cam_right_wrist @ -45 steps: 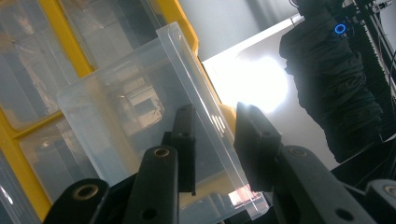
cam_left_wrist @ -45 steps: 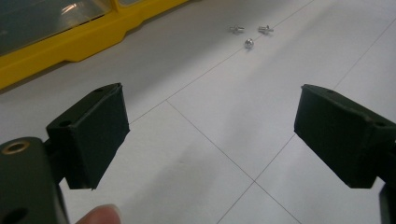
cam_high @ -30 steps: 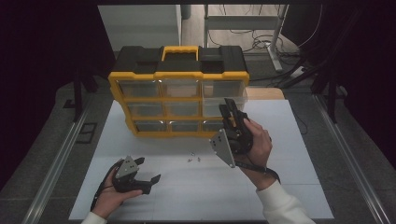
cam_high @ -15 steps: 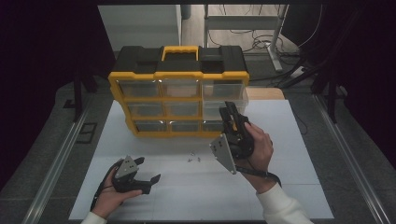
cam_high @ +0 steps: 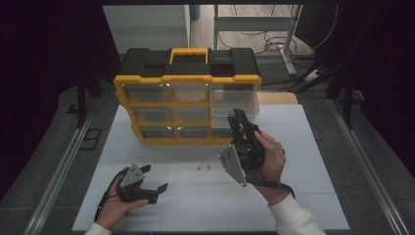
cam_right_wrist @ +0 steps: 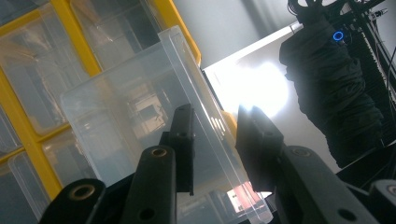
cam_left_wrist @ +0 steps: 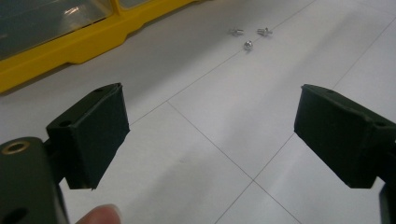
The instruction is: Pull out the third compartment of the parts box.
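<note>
Slippage is risked at the clear drawer (cam_right_wrist: 140, 126) — its thin front wall is pinched by the right gripper (cam_right_wrist: 212, 149) at the organizer's (cam_high: 188, 81) right side — while the left gripper (cam_left_wrist: 210, 135) is held slack near the screws (cam_left_wrist: 247, 37).

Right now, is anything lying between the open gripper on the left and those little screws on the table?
Nothing visible does. The left gripper has its jaws wide apart, and the bare white table runs unbroken up to the three screws. The yellow organizer sits off to one side.
</note>
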The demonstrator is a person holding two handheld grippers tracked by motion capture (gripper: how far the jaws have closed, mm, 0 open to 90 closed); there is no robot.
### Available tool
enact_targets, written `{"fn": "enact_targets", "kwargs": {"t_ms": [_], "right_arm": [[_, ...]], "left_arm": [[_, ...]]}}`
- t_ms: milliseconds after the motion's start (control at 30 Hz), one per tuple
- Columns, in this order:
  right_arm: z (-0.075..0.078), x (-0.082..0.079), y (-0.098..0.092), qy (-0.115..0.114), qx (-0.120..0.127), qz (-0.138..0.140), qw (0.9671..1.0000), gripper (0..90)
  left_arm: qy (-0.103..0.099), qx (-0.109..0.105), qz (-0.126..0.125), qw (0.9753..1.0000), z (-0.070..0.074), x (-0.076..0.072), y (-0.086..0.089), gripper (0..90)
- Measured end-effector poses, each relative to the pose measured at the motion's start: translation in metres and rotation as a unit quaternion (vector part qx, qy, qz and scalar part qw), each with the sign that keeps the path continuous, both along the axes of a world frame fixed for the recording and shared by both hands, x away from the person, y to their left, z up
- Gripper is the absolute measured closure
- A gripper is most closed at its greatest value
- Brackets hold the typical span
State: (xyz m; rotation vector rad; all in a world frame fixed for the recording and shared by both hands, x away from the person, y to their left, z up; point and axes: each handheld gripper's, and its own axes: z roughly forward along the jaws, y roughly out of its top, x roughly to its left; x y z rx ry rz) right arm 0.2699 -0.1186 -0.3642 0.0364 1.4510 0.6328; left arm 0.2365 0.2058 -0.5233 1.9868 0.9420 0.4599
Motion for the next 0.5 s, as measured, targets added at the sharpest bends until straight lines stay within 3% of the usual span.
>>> {"fn": "enact_targets", "kwargs": {"t_ms": [500], "right_arm": [[-0.0035, -0.0015, -0.0007, 0.004, 0.002, 0.002, 1.0000, 67.4]], "left_arm": [[0.000, 0.001, -0.001, 1.0000, -0.0005, 0.0001, -0.0006, 10.6]]}}
